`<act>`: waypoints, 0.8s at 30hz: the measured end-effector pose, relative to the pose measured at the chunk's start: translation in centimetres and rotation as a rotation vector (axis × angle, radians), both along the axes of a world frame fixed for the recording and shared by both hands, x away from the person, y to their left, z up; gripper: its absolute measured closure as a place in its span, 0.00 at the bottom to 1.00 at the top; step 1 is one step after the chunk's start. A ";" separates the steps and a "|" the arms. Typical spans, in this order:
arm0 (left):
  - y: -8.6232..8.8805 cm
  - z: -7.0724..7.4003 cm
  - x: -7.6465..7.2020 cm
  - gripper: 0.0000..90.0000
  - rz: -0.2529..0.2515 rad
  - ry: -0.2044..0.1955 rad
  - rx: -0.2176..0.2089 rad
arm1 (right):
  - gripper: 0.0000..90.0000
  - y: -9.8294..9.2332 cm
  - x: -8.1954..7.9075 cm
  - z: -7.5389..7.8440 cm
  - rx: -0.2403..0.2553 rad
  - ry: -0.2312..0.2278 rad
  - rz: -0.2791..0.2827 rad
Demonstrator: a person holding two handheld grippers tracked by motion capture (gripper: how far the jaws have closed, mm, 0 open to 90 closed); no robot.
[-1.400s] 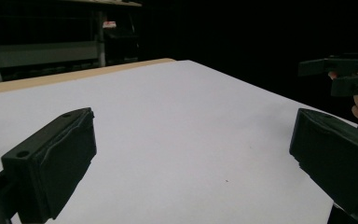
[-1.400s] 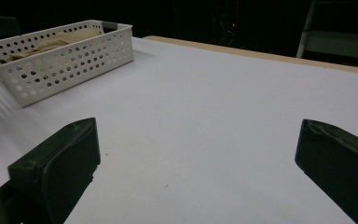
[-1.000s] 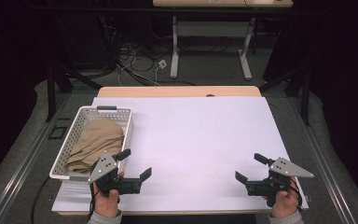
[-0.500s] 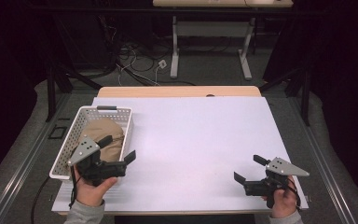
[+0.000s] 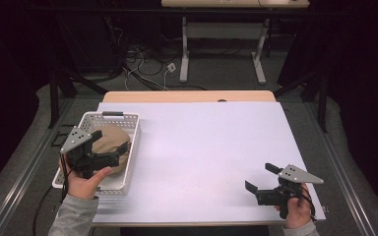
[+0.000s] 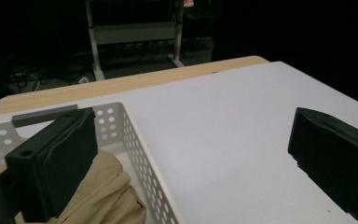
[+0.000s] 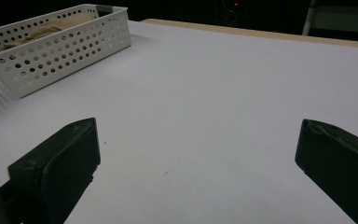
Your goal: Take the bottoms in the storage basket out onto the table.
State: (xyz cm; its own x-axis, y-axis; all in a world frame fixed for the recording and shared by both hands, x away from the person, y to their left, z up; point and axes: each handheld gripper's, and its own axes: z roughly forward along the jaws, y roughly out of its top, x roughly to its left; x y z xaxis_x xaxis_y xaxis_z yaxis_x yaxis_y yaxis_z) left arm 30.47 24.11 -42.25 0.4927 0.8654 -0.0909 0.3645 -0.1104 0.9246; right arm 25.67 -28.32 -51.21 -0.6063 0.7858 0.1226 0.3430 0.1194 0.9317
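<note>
Tan cloth point(image 5: 109, 142) in basket point(image 5: 128, 162); left gripper point(image 5: 109, 156) apparently hovering over it, jaws spread.

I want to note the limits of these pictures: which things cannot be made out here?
- High view: the folded beige cloth in the white perforated plastic basket is partly covered by the left gripper.
- Left gripper view: the cloth's lower part is cut off by the bottom edge and hidden by one of the fingers.

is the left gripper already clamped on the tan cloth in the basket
No, the left gripper has its jaws spread wide, one over the tan cloth inside the white basket and the other outside.
</note>
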 end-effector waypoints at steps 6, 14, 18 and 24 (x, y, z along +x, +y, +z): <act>0.5 -0.3 1.2 0.00 0.019 0.036 0.059 | 0.00 0.1 -0.1 0.0 -0.003 0.003 0.006; 1.2 -0.3 2.4 0.00 0.018 0.077 0.047 | 0.00 0.1 0.0 -0.1 -0.012 0.023 0.009; 1.8 -0.5 3.3 0.00 0.026 0.112 0.042 | 0.00 0.1 0.1 -0.1 -0.009 0.025 0.012; 2.4 -0.6 4.1 0.01 0.030 0.152 0.084 | 0.00 0.1 0.2 -0.3 -0.002 0.024 0.015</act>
